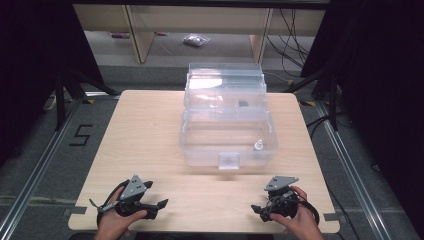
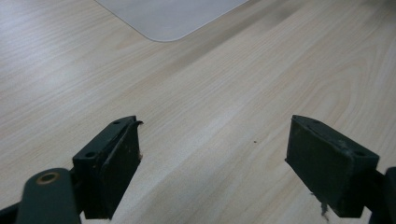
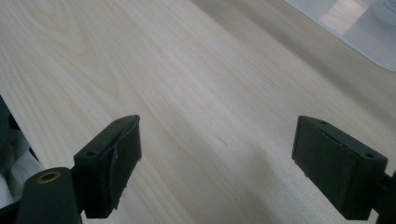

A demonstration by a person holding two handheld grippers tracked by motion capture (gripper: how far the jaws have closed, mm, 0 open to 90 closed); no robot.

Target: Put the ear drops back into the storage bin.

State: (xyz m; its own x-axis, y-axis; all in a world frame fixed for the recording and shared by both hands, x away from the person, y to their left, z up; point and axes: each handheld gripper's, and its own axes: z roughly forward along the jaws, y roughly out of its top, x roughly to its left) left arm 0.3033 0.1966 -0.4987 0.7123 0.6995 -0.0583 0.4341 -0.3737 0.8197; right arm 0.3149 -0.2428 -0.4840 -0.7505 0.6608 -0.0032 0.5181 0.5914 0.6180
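Nearest the person, both hands rest at the front edge of the wooden table [image 1: 150, 145]. The left gripper [image 1: 161, 204] lies low over the bare wood with its jaws spread wide and nothing between them — the left gripper view shows only wood grain in the gap. The right gripper [image 1: 256, 209] sits the same way at the other corner, jaws wide apart and empty, angled in toward the middle.

Farther off, well apart from both grippers, stands the clear plastic storage box [image 1: 227, 125] with its lid swung up at the back. A latch tab [image 1: 228, 161] hangs at the middle of its front wall. Inside, near the front right corner, stands a small white bottle [image 1: 258, 145]; a dark small item [image 1: 243, 104] lies on the upper tray level, too small to name.

The risks, as I judge them, come from the box itself. Its walls are transparent, so the rim is easily misjudged — a jaw lowered toward the bottle could strike the front wall and shove the light box across the smooth wood. The bottle is narrow and upright, close to a corner; a wide jaw coming in off-centre would likely tip it rather than grip it. The raised lid could drop if the box is jolted.
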